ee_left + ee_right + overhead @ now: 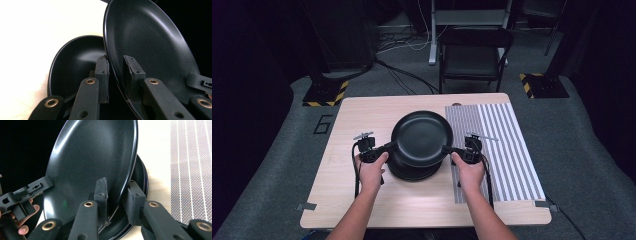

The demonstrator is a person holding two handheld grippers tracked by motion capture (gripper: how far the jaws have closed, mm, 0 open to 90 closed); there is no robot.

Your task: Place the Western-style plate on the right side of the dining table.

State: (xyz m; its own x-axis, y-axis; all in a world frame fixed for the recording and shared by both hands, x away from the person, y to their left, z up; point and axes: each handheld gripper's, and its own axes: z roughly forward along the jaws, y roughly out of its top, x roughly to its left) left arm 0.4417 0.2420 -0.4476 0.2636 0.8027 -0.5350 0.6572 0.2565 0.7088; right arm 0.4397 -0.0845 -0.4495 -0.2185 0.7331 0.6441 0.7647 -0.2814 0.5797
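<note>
Left gripper view: fingers (132, 72) pinch the top plate (422, 137) at its rim; the right gripper (451, 149) clamps the opposite edge. Lifted above the plate stack (412, 171) at counter (362, 120) centre, it apparently awaits placing elsewhere.

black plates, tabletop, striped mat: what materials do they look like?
Lifted plate: matte black with fine speckle and soft highlights, likely glazed ceramic or melamine; can't tell which. Stack beneath: same look. Table: pale wood-grain surface, probably laminate or plywood. Striped mat: woven grid texture, looks like fabric or woven vinyl.
</note>
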